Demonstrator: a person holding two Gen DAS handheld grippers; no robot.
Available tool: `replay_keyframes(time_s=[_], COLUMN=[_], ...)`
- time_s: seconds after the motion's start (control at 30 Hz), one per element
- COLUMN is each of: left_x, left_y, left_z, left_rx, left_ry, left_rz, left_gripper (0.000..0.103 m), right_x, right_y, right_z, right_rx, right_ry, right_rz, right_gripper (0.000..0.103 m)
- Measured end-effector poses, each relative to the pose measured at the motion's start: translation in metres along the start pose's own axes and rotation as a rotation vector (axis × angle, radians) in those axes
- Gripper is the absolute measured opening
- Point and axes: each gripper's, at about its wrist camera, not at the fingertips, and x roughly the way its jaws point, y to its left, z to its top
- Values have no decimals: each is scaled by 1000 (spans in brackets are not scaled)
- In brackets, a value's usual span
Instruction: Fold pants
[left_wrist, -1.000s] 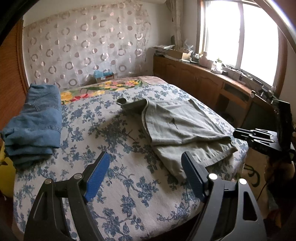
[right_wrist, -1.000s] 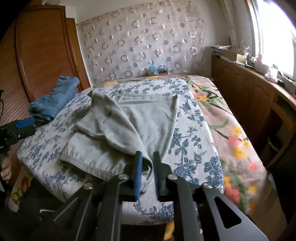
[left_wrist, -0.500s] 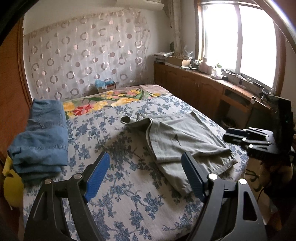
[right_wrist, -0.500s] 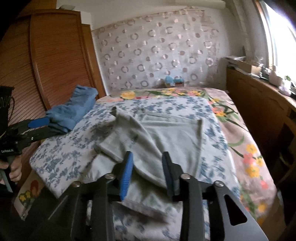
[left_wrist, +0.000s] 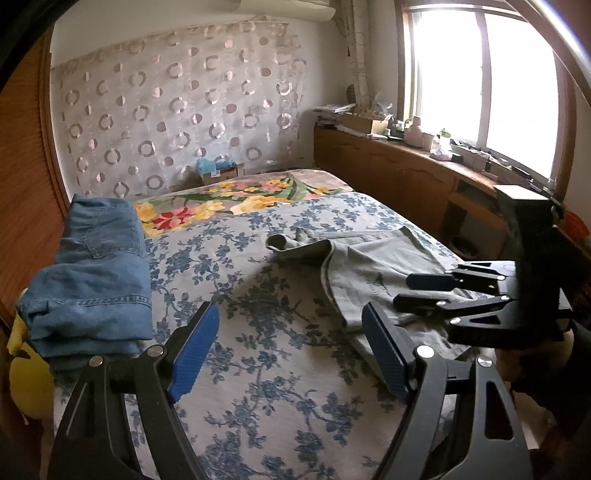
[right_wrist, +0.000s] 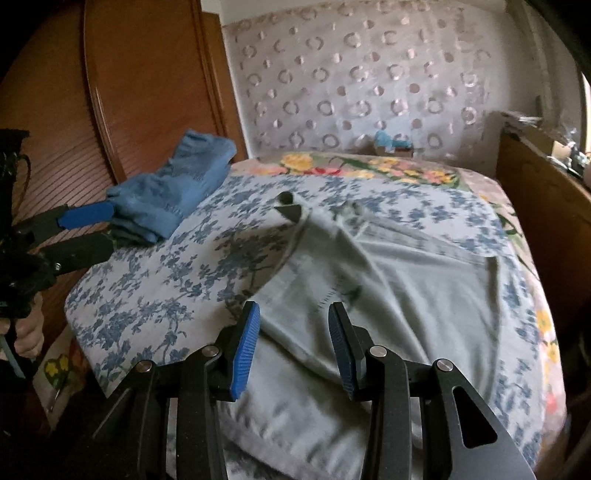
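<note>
The grey-green pants (right_wrist: 388, 288) lay half-folded on the bed (right_wrist: 155, 291), filling the centre and lower right of the right-wrist frame. The right tool (right_wrist: 293, 347) had just been opening, nothing pinched between its pads. The left tool (left_wrist: 291, 350) gaped wide, empty.

Left gripper (left_wrist: 288, 350) jaws gape wide; right gripper (right_wrist: 293, 347) jaws partly parted, empty.

Both wrist views overlook one bed (left_wrist: 229, 369) (opposite corners).
</note>
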Motion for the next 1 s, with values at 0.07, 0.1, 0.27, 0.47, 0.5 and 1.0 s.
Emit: replay_keyframes(time_s=[0.07,0.1,0.27,0.47,0.5,1.0], left_x=[3,4,13,25,27,47], left_y=[5,8,20,31,32,33], left_z=[0,-1,-4,-8,-8,-1], left_rx=[-4,-6,-21,-35,-38,-35], left_ry=[3,4,13,32,33,47], left_rz=[1,1,1,3,2,-6], left_gripper=[80,80,80,80,80,80], right_x=[13,17,36,56,58,39], right_y=[4,6,14,25,26,-1], right_z=[4,6,15,23,24,45], right_rx=[-12,-17,-49,-106,-116,-93], right_ry=[21,31,75,129,136,62], right_rz=[9,12,45,39,36,-35], right_gripper=[40,40,40,40,38,2])
